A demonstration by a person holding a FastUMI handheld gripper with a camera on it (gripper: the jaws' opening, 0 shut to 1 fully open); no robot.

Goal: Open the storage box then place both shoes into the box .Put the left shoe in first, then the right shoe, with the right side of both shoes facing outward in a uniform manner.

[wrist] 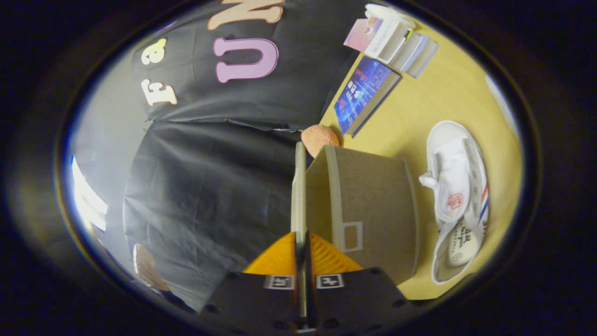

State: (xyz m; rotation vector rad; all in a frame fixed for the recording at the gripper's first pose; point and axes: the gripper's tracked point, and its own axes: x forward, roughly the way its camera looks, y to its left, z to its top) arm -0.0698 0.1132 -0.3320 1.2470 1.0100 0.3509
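My gripper (302, 245) is shut on the thin lid (298, 186) of the grey-brown storage box (373, 210). I see the lid edge-on, running straight ahead from between the fingers. It stands raised off the box, whose body lies just to one side of the fingers on the yellow table (433, 98). A white canvas shoe (459, 200) with red and blue side stripes rests on the table beside the box, on the side away from the lid, its opening towards me.
Beyond the box sits a rough orange-pink ball (319, 138). Further off lie a blue book (366, 93) and a stack of books (396, 39). The booth's black cloth wall (210, 163) hangs on the lid's other side.
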